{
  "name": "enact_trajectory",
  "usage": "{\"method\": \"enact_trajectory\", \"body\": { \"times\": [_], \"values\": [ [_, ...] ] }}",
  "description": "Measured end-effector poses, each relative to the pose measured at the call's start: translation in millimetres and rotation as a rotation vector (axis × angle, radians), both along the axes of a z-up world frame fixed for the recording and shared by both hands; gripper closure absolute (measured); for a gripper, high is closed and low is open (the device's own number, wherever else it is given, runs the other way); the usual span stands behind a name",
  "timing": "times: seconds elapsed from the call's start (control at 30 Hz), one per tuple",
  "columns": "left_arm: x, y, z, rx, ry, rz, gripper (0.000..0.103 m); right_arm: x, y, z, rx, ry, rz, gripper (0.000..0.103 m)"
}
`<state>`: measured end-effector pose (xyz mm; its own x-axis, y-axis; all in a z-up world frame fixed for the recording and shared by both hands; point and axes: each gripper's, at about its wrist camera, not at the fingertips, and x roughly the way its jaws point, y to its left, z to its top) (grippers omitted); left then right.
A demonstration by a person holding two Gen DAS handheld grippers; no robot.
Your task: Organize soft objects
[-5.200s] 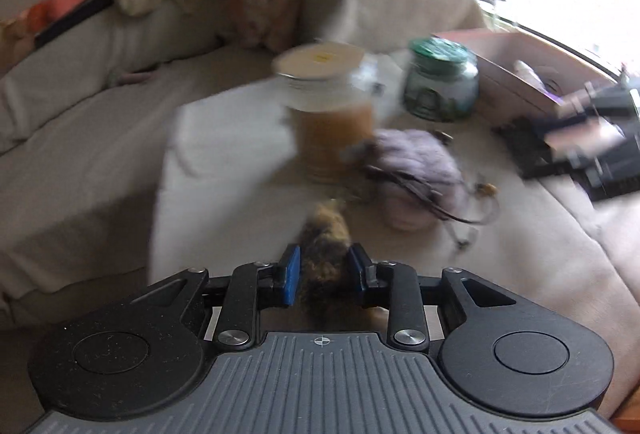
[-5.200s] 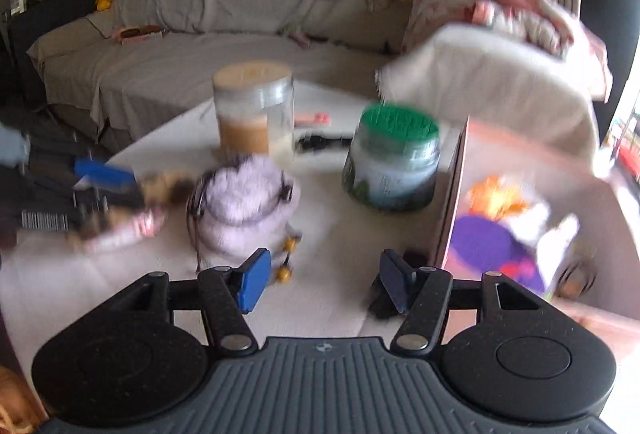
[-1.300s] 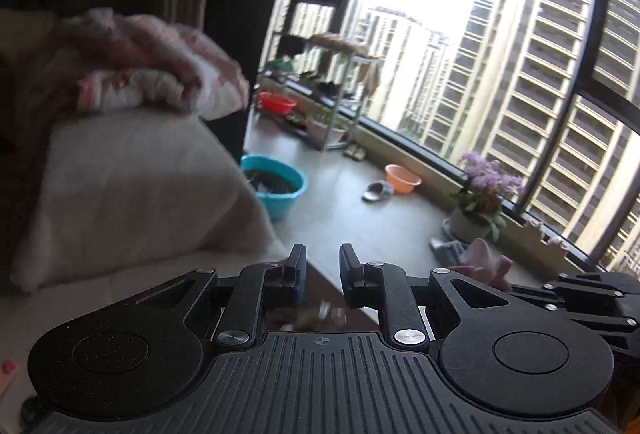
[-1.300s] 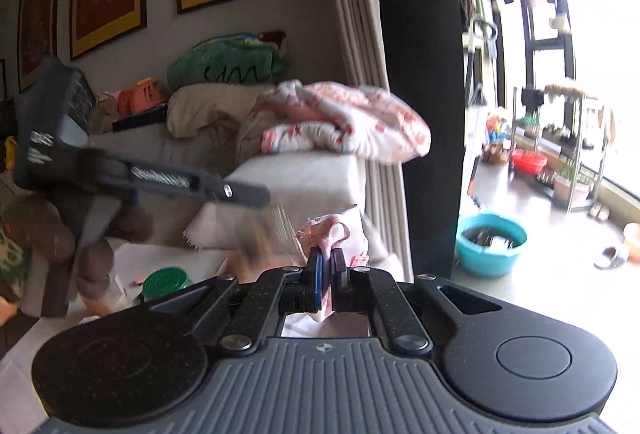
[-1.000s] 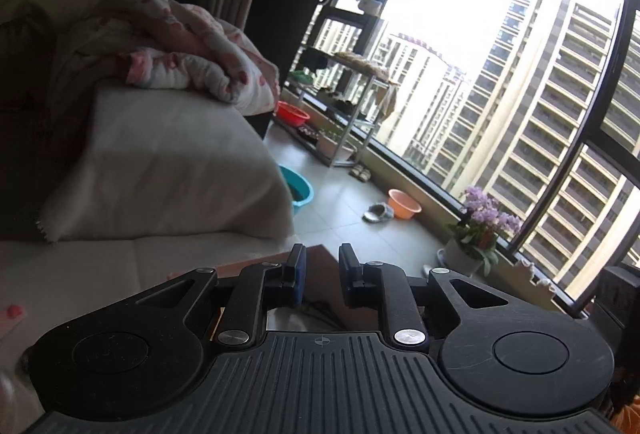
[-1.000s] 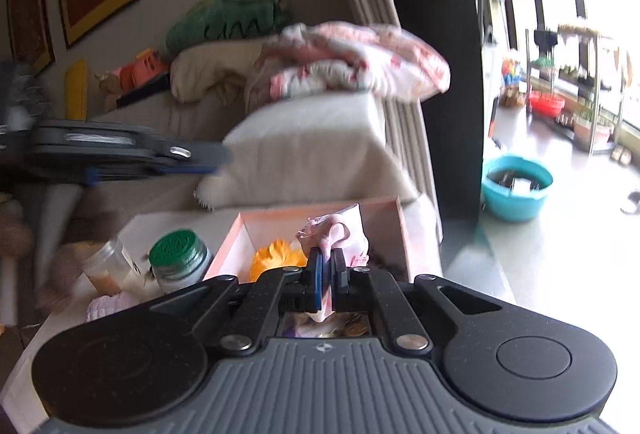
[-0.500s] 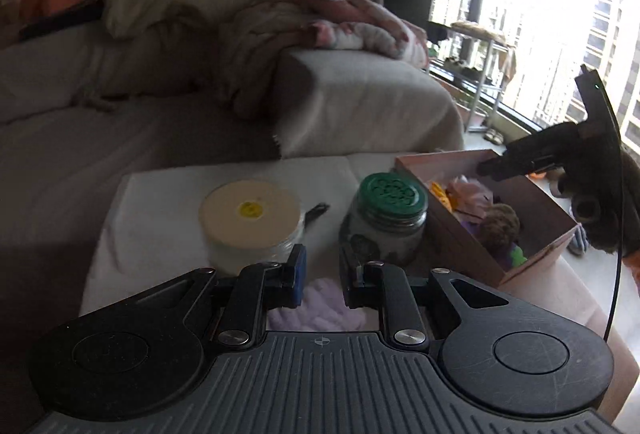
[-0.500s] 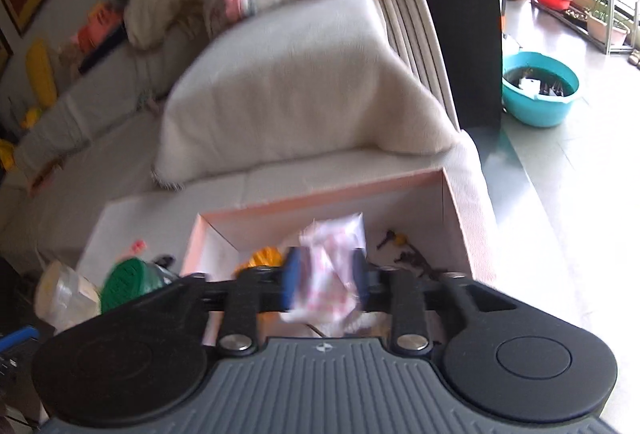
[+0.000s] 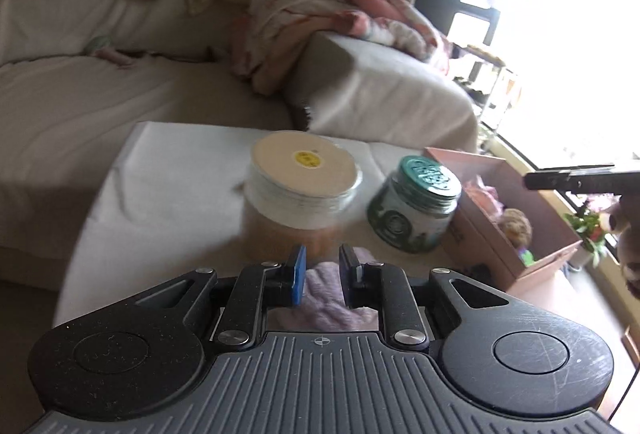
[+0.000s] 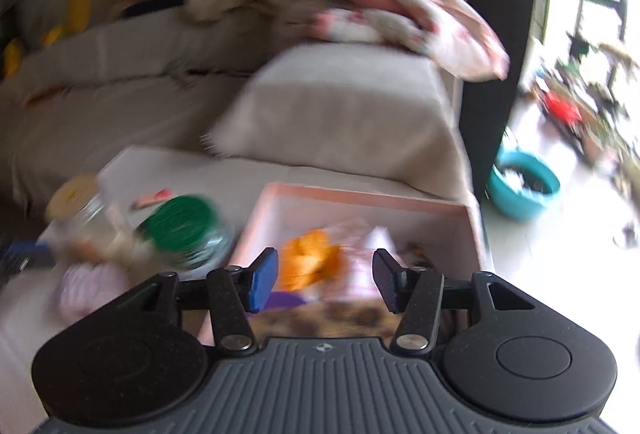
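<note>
A pink cardboard box (image 10: 360,199) sits at the right end of the cloth-covered table (image 9: 168,170) and holds an orange soft toy (image 10: 310,262), a pink-white cloth (image 10: 366,266) and a brown furry toy (image 9: 514,224). My right gripper (image 10: 325,280) is open and empty just above the box. A fluffy lilac pouch (image 9: 324,294) lies on the table, also blurred in the right wrist view (image 10: 90,286). My left gripper (image 9: 322,268) hovers over it, jaws slightly apart and holding nothing.
A clear jar with a cream lid (image 9: 302,190) and a green-lidded jar (image 9: 414,204) stand just beyond the pouch. A covered sofa (image 9: 80,82) with piled blankets (image 9: 340,18) lies behind the table. A teal basin (image 10: 522,184) sits on the floor to the right.
My right gripper has opened and let go of the pink-white cloth, which now lies in the box. My left gripper has come down toward the lilac pouch.
</note>
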<state>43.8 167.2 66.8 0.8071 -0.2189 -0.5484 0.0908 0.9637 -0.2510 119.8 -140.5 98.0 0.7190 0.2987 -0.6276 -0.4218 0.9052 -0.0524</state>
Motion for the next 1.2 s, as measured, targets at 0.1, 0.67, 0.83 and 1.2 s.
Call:
{"method": "enact_trajectory", "body": {
  "times": [0.1,0.67,0.83,1.2],
  "values": [
    [0,6,0,-0.017,-0.017,0.012,0.083,-16,33,4,-0.034,-0.021,0.101,0.050],
    [183,28,83,0.211,0.302,-0.256,0.083,6,74,57,0.097,0.053,0.180,0.050],
    [251,-19,44,0.393,0.482,-0.372,0.080,35,57,74,0.126,0.102,0.124,0.050],
    [273,-30,-10,0.519,0.641,-0.461,0.080,71,39,58,0.100,0.141,0.115,0.050]
  ]
}}
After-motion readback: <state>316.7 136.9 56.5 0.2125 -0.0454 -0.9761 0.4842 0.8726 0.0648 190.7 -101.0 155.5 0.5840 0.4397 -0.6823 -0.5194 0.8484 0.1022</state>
